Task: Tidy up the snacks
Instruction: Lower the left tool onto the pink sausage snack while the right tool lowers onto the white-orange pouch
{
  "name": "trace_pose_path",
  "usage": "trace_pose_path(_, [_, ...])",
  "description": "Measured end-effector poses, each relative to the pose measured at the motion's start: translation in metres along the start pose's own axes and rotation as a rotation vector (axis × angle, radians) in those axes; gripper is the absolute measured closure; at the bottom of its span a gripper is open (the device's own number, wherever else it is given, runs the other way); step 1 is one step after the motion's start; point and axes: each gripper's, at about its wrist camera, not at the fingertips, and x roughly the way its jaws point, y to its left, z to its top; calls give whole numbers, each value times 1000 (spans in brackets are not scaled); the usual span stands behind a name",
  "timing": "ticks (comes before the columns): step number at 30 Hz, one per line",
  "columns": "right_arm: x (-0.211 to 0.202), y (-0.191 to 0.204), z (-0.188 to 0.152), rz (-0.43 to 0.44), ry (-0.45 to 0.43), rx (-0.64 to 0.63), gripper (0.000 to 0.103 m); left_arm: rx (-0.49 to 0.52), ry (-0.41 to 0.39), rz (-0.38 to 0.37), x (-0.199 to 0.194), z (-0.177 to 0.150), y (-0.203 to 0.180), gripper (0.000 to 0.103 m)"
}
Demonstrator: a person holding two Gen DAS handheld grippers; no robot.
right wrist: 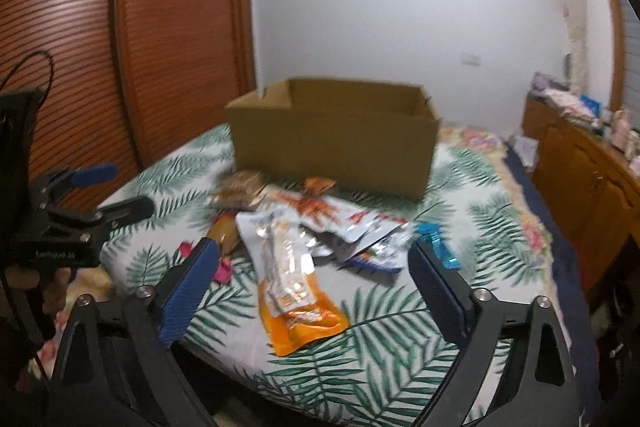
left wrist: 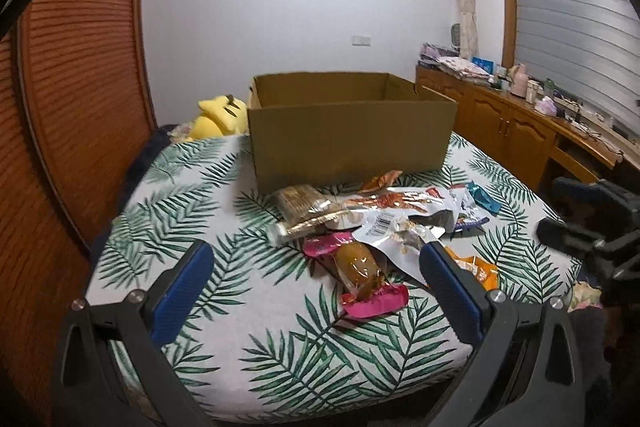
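Observation:
An open-topped cardboard box (left wrist: pixel 348 135) (right wrist: pixel 332 143) stands on a leaf-print bed cover (left wrist: pixel 280 347). In front of it lies a loose pile of snack packs. It includes a pink-ended wrapped snack (left wrist: pixel 360 275), a brown cracker pack (left wrist: pixel 300 205), silver packs (left wrist: pixel 384 223), a blue wrapper (right wrist: pixel 436 245) and an orange pouch (right wrist: pixel 292 291). My left gripper (left wrist: pixel 316 251) is open just above the pink snack and touches nothing. My right gripper (right wrist: pixel 316 249) is open over the orange pouch, with its pads well clear of it. Each gripper shows at the edge of the other's view.
A yellow plush toy (left wrist: pixel 218 119) lies left of the box. Louvered wooden doors (left wrist: pixel 72 87) run close along the bed's left side. A wooden cabinet (left wrist: pixel 520 123) with clutter on top stands to the right. The bed's near edge is just below the grippers.

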Motion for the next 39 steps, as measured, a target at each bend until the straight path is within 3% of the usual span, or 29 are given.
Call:
trace_pose_path(6, [48, 8, -8, 110, 151, -36, 34, -10, 50, -56, 22, -5, 1, 0])
trace_pose_path(15, [88, 6, -10, 157, 249, -32, 35, -13, 116, -109, 53, -10, -2, 2])
trace_pose_path(20, [98, 9, -11, 161, 293, -75, 35, -26, 159, -139, 70, -10, -4, 15])
trace_pose_path(24, [110, 7, -14, 162, 332, -81, 45, -34, 204, -167, 82, -11, -7, 25])
trace_pose_path(28, [115, 6, -18, 160, 363, -103, 45, -37, 251, -168, 93, -15, -9, 38])
trace_pose_path(34, [120, 12, -16, 131, 374, -156, 44, -56, 259, -175, 100, -16, -10, 38])
trace_pose_path(39, [120, 11, -16, 120, 367, -144, 53, -76, 267, -180, 106, -12, -10, 38])
